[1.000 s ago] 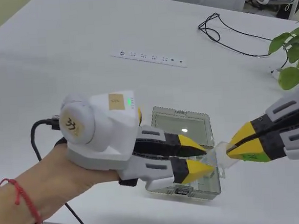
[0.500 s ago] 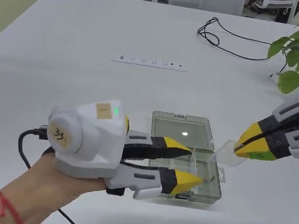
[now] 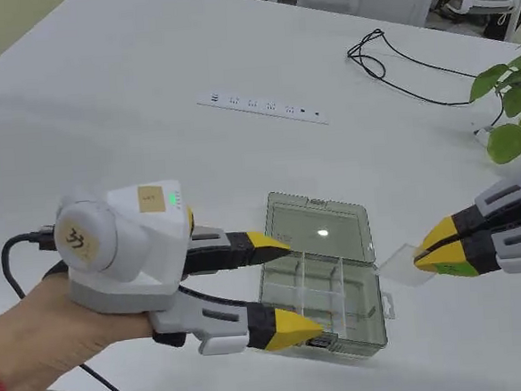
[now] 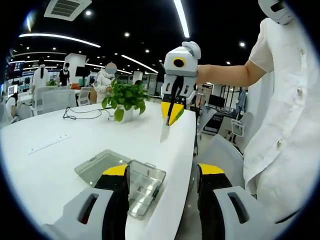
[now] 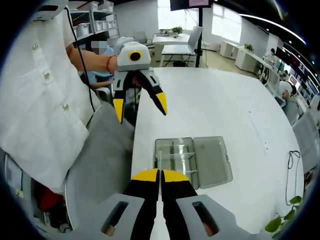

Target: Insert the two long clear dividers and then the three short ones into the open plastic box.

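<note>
The open clear plastic box (image 3: 340, 308) lies near the table's front edge, its lid (image 3: 320, 226) flat behind it and clear dividers standing in the tray. My left gripper (image 3: 282, 283) hovers at the box's left side, open, nothing between its fingers. To the right of the box my right gripper (image 3: 434, 253) is shut on a short clear divider (image 3: 402, 265), held just off the box's right edge. In the left gripper view the box (image 4: 141, 182) lies beyond my open left gripper (image 4: 162, 172), with the right gripper (image 4: 171, 111) and its divider (image 4: 165, 132) above. In the right gripper view the box (image 5: 176, 156) lies ahead of the shut right gripper (image 5: 160, 176).
A white power strip (image 3: 259, 104) lies mid-table and a black cable (image 3: 392, 57) loops at the back right. A green plant (image 3: 507, 98) stands at the right edge. The table's front edge runs just below the box. People sit in the background (image 4: 106, 80).
My left gripper has pulled back left off the box and its jaws have spread wider. The right gripper with the divider has drifted slightly right.
</note>
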The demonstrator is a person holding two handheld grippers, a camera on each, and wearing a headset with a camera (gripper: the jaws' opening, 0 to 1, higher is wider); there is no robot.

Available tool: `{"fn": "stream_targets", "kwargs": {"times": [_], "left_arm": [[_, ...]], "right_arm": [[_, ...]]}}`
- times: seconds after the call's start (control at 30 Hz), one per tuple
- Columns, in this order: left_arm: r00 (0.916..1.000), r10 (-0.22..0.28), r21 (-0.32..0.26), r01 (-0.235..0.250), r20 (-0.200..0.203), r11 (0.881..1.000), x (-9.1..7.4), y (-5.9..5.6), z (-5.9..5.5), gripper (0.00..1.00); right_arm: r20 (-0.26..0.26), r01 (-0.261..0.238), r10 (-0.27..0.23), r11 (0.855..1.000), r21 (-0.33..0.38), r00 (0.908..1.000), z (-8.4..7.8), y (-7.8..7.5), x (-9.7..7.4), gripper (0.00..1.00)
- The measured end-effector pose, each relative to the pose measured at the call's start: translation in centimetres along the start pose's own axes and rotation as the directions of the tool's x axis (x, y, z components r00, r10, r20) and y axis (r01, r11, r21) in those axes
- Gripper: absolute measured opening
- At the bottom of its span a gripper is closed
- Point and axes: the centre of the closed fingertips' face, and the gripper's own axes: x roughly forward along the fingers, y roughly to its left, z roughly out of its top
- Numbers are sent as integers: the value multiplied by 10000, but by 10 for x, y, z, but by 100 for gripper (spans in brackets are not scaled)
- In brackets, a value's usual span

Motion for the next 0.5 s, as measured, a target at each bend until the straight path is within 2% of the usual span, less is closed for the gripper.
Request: {"fn": "stream_targets", "kwargs": {"times": [0.27,0.4,0.5], "left_arm": [[9977,672,82,-672,-54,9977,-7,17,-10,76],[9971,736,78,-735,-183,9973,-11,19,-14,78],[9962,816,47,-814,-305,9967,-12,23,-20,84]], "right_arm": [[-340,226,-222,9997,112,9992,-17,-15,14,3],[-598,163,-159,9998,64,9981,-26,-19,25,3],[-706,145,-136,9998,127,9974,-31,-22,31,3]]}}
